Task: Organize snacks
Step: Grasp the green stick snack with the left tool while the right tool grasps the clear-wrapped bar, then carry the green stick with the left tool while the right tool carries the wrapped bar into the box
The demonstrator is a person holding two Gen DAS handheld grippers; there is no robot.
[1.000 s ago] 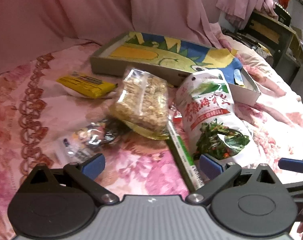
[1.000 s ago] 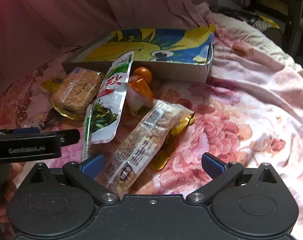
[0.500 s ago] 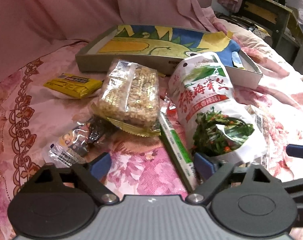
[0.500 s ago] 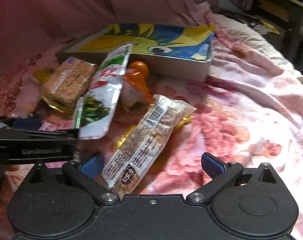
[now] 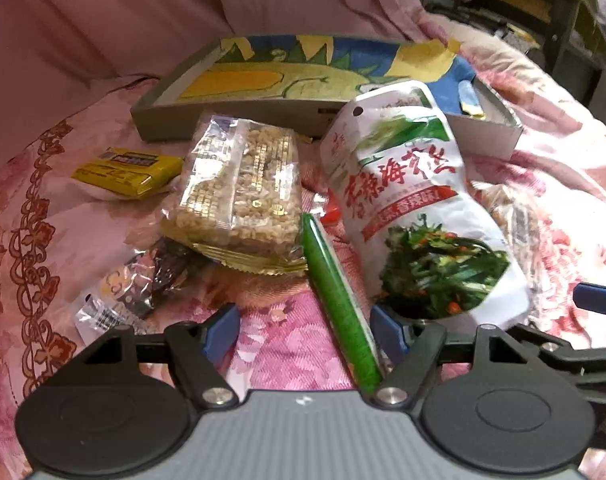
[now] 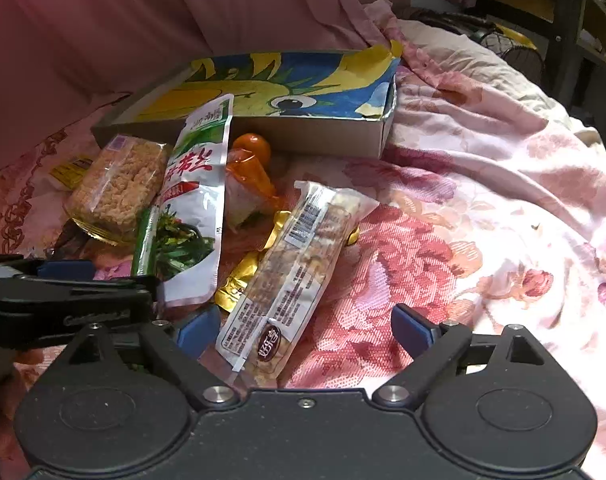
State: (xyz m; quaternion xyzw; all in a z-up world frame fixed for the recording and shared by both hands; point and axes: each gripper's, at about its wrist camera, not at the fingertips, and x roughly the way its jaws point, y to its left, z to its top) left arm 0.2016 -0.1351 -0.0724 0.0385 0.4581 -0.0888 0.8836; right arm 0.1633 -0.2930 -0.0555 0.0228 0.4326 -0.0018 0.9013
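Snack packs lie piled on a pink floral bedspread in front of a painted cardboard tray (image 5: 231, 124). My left gripper (image 5: 305, 332) is low over the cloth with its jaws closing. A green stick pack (image 5: 335, 304) lies between them close to the right pad, and the left pad is clear of it. A white seaweed pouch (image 5: 415, 208) rests just beyond the right finger. My right gripper (image 6: 306, 329) is also closing, with the near end of a long clear nut bar pack (image 6: 291, 276) between its pads, untouched.
A rice-cracker pack (image 5: 243, 192), a yellow packet (image 5: 127, 172) and a dark foil packet (image 5: 143, 288) lie left of the pouch. An orange jelly cup (image 6: 251, 148) and a gold packet (image 6: 243, 276) sit by the tray (image 6: 323, 140). Dark furniture (image 6: 543, 4) stands behind.
My left gripper has slid closer to the pile and its jaws have narrowed around the green stick pack. The right jaws have narrowed a little; that hand has stayed put.
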